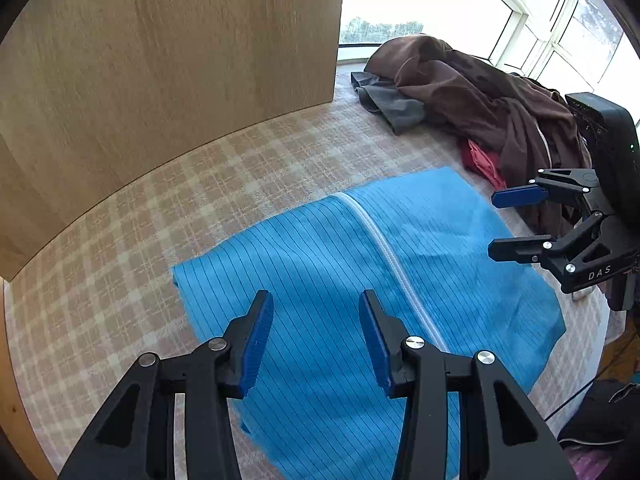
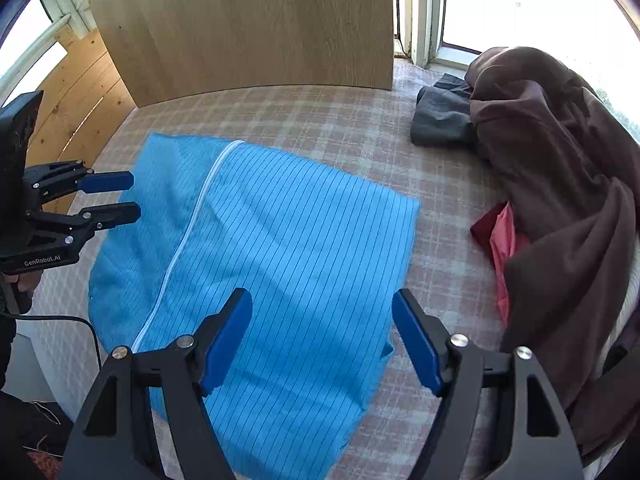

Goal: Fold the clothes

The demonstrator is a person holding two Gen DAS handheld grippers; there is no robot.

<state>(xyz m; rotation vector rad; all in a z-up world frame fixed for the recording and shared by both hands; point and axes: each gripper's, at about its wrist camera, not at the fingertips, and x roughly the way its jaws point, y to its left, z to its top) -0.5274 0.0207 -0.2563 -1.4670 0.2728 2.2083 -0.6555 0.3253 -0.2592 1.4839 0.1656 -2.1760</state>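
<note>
A blue pinstriped garment [image 1: 328, 264] [image 2: 280, 240] with a white zipper [image 1: 384, 240] [image 2: 192, 216] lies flat and partly folded on the checked bed cover [image 1: 240, 160] [image 2: 320, 128]. My left gripper [image 1: 316, 312] [image 2: 132, 196] hangs above the garment's left part, jaws apart, nothing between its blue pads. My right gripper [image 2: 322, 312] [image 1: 494, 224] hovers over the garment's right edge, jaws wide apart and empty. Neither gripper touches the cloth.
A heap of brown clothes [image 1: 488, 104] [image 2: 560, 184] with a red piece [image 1: 480, 160] [image 2: 500, 248] and a grey garment [image 1: 392, 104] [image 2: 440, 116] lies on the far right of the bed. A wooden panel [image 1: 160, 80] [image 2: 248, 24] stands behind. Windows [image 1: 560, 20] lie beyond.
</note>
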